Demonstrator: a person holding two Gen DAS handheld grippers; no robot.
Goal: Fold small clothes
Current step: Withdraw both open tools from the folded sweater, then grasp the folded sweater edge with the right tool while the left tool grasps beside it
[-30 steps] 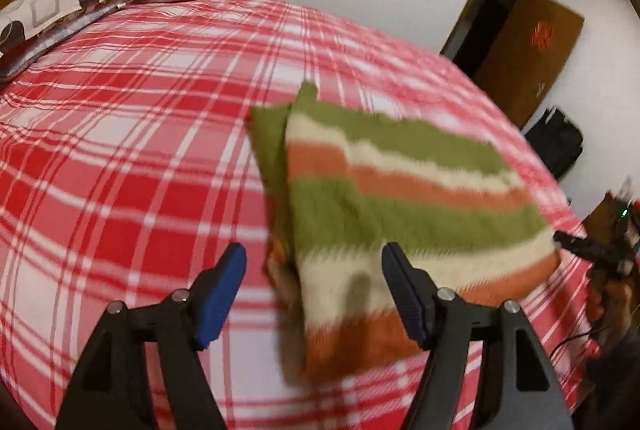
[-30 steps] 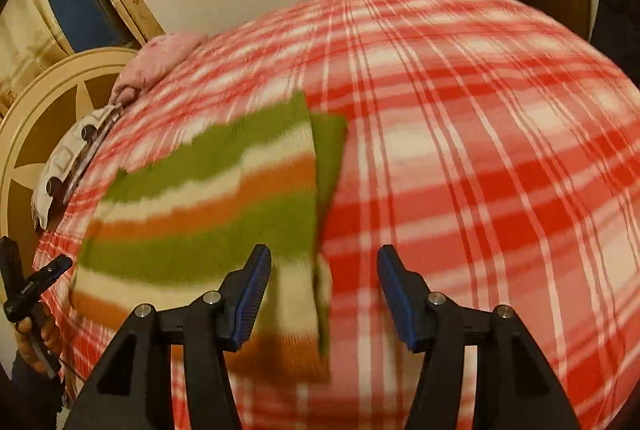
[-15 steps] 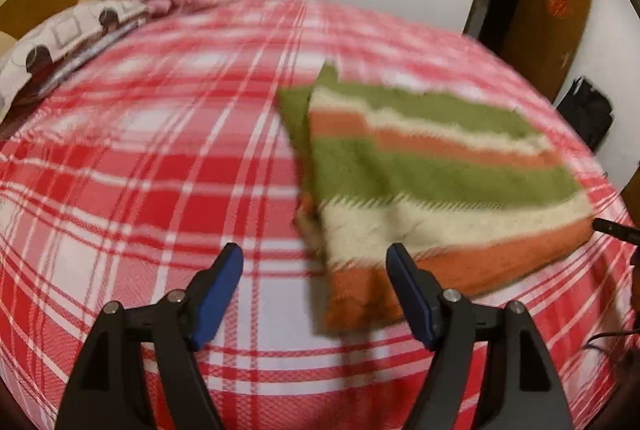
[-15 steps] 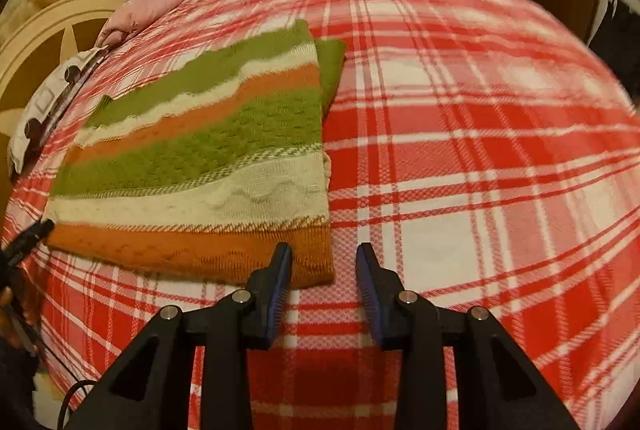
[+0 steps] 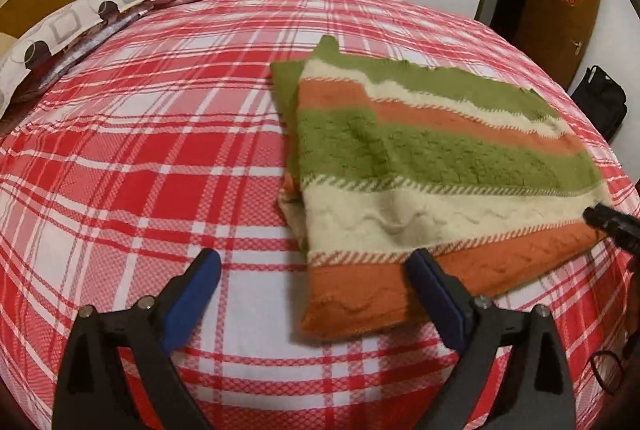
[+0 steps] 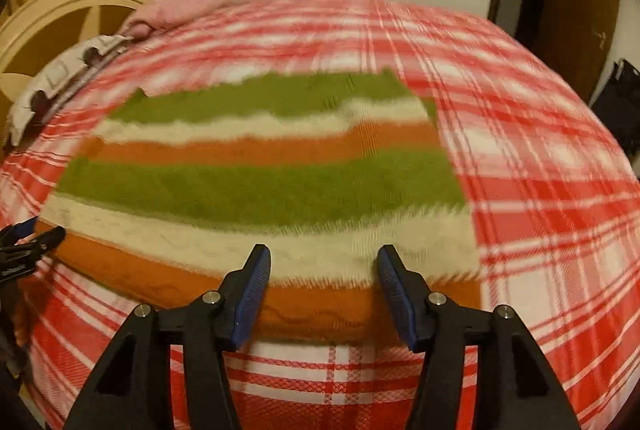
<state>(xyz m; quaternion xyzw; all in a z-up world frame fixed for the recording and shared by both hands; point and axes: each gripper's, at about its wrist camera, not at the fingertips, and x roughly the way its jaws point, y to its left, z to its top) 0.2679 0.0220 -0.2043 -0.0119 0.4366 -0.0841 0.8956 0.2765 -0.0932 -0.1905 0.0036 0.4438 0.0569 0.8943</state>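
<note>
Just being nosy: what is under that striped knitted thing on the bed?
The striped knit lies folded on the red plaid bedspread. A lower green layer of the knit peeks out along one edge. Whatever else lies beneath is covered.

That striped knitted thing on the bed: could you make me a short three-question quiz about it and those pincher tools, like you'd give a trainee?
1. True or false: the striped knit garment lies folded on the red plaid bedspread.
2. Which colour is the garment's band nearest the cameras? A) green B) cream C) orange
3. Fill in: neither the left hand-held gripper nor the right hand-held gripper is ____ the garment; both sets of jaws are opening above its near edge.

Key:
1. True; a second layer peeks out along one side.
2. C
3. gripping
</note>
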